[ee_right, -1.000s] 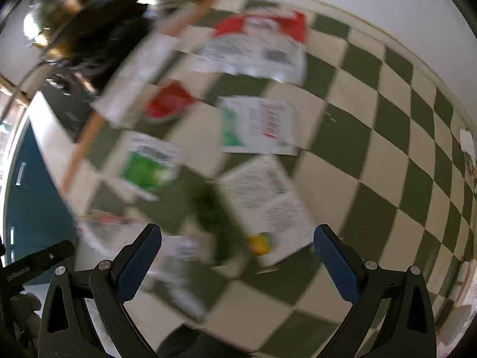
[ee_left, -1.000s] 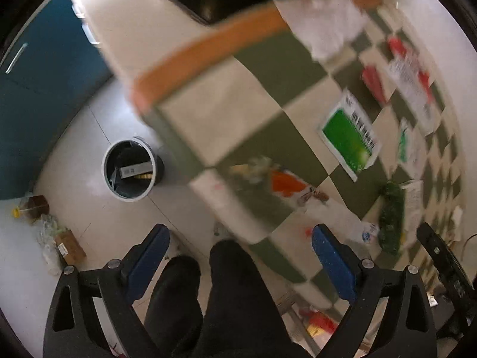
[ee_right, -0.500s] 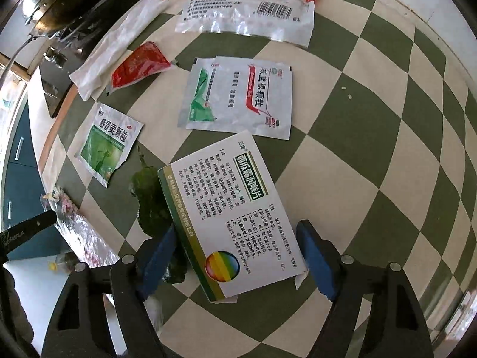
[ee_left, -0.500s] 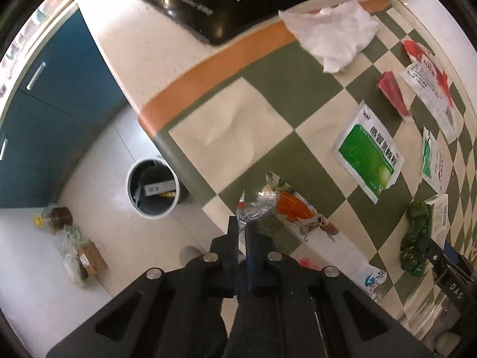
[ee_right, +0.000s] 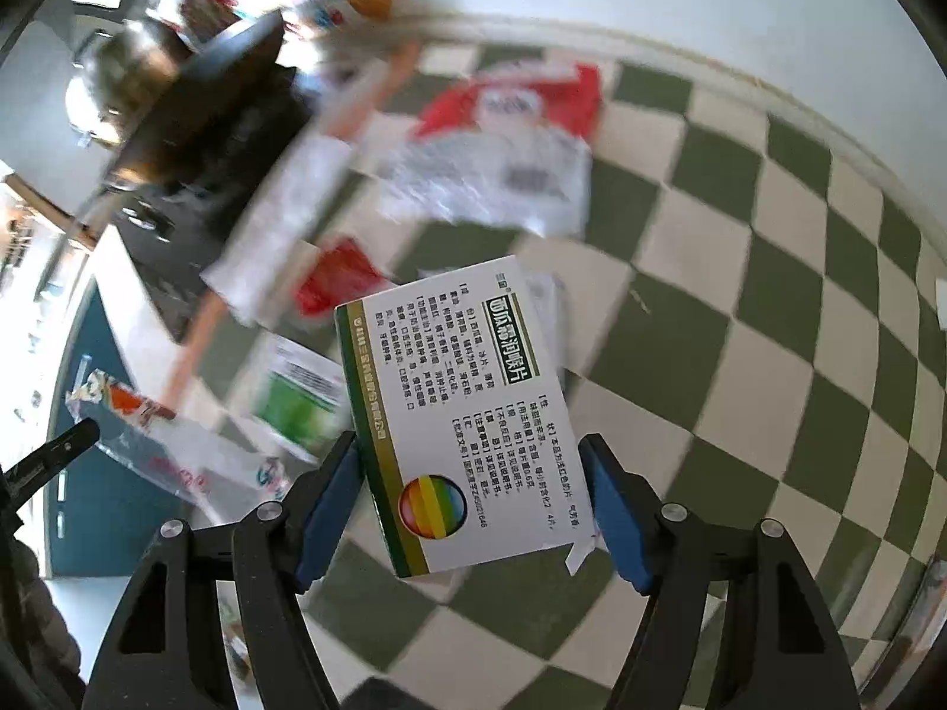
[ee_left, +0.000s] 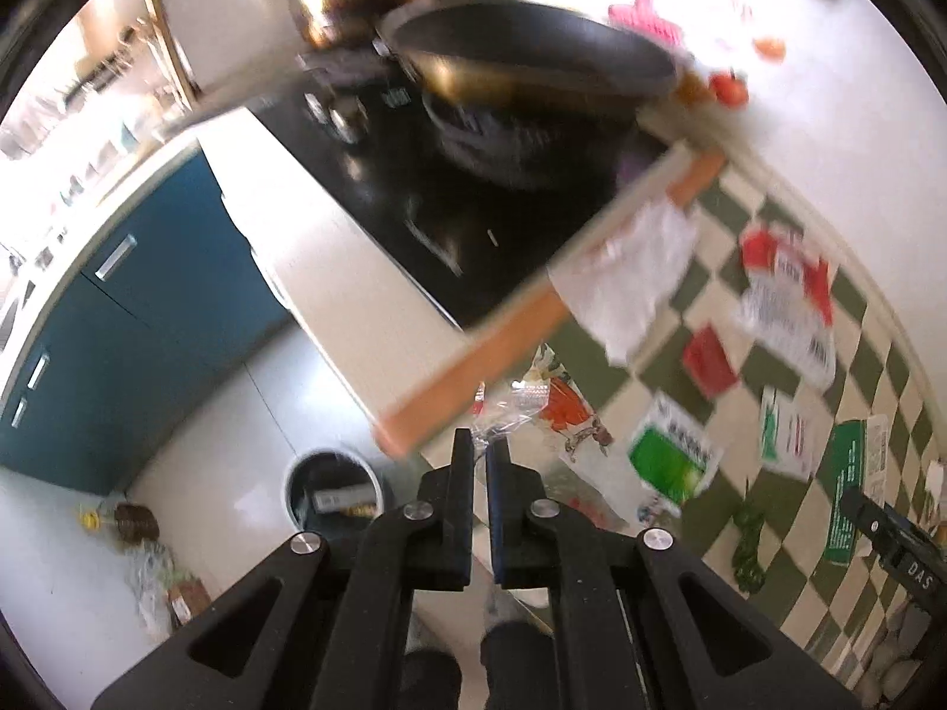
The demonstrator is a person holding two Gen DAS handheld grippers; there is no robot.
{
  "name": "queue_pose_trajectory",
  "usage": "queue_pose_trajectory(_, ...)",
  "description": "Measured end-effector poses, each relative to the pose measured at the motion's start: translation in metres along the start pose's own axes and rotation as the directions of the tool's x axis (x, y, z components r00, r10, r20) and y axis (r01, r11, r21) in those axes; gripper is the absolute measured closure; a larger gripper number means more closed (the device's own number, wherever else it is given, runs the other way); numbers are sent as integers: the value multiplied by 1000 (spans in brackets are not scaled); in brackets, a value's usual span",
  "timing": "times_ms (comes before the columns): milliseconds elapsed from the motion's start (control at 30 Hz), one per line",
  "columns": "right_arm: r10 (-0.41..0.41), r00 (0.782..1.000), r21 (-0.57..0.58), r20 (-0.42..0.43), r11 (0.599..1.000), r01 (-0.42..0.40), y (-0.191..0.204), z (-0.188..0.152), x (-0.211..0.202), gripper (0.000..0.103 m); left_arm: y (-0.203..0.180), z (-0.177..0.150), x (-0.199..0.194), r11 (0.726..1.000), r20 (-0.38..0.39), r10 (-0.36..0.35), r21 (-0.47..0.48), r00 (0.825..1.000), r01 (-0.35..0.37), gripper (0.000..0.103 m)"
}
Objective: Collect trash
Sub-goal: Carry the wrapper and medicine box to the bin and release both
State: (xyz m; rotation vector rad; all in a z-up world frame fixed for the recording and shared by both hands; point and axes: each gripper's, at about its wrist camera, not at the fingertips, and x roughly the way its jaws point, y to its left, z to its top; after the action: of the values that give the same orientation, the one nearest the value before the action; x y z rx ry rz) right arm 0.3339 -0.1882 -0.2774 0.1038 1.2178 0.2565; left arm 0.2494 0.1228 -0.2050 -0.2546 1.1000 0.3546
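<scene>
The left gripper [ee_left: 479, 444] jaws clench a clear wrapper [ee_left: 521, 402]; the right gripper [ee_right: 473, 503] grips the medicine box [ee_right: 467, 414], both lifted for the bin [ee_left: 337, 488], lower left.

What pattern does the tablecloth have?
Green and cream checks on the tablecloth, with an orange border; the right wrist view shows it best.

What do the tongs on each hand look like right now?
Both are matte black frames with triangular cutouts and silver pivot screws. The right tongs carry blue pads on their fingers; the left tongs show the same blue along one finger's inner edge. No cables visible.
</scene>
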Motion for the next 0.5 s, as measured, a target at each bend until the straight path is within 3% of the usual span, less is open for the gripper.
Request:
queue_pose_trajectory(133,75,997,-61,29,995,-73,60,5,-10,29,46,15,-28,998,72,34,-55,997,-31,101)
queue_pose_trajectory(267,153,988,-153,1,977,-151,131,-3,-1,29,111,14,-42,985,106,127,-131,986,-113,101)
queue_pose_trajectory(367,187,981,-236,-61,952,-196,201,-21,27,29,171,-2,-35,960,79,219,-195,973,-200,101)
queue_pose_trajectory(500,192,969,-337,-155,912,-235,282,-64,77,29,245,-35,-2,924,-12,281,-268,960,-273,101)
